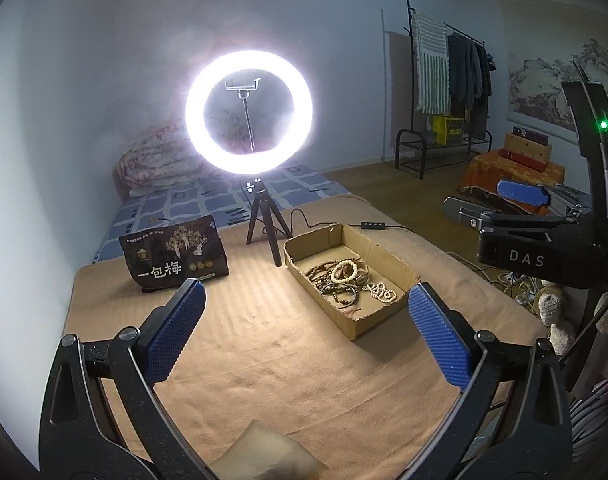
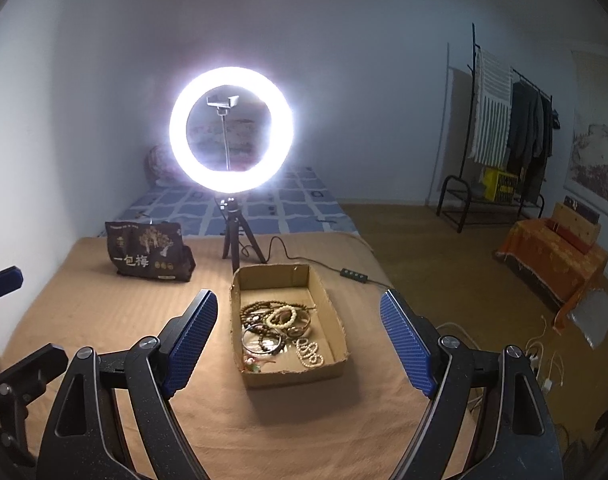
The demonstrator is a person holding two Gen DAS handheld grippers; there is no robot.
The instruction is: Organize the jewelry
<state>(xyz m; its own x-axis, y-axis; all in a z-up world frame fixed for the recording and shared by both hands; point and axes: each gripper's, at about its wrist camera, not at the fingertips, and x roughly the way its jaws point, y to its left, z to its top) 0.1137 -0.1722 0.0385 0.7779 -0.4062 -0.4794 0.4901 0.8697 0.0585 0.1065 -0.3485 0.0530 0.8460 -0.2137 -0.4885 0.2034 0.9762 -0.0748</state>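
A shallow cardboard box [image 1: 387, 258] [image 2: 327, 312] lies on the tan blanket. It holds several bead bracelets: cream ones [image 1: 343, 271] [image 2: 282, 317], dark wooden ones [image 2: 260, 310] and a white bead strand [image 2: 309, 352]. My left gripper [image 1: 305, 312] is open and empty, above the blanket to the left of the box. My right gripper [image 2: 298, 320] is open and empty, held above the near end of the box. The right gripper also shows in the left wrist view [image 1: 503, 200], to the right of the box.
A lit ring light on a small tripod [image 1: 248, 112] [image 2: 231, 130] stands behind the box, its cable [image 2: 304, 258] trailing right. A dark snack bag [image 1: 174, 254] [image 2: 150, 252] stands at back left. The floor with cables [image 2: 539, 360] drops off at right.
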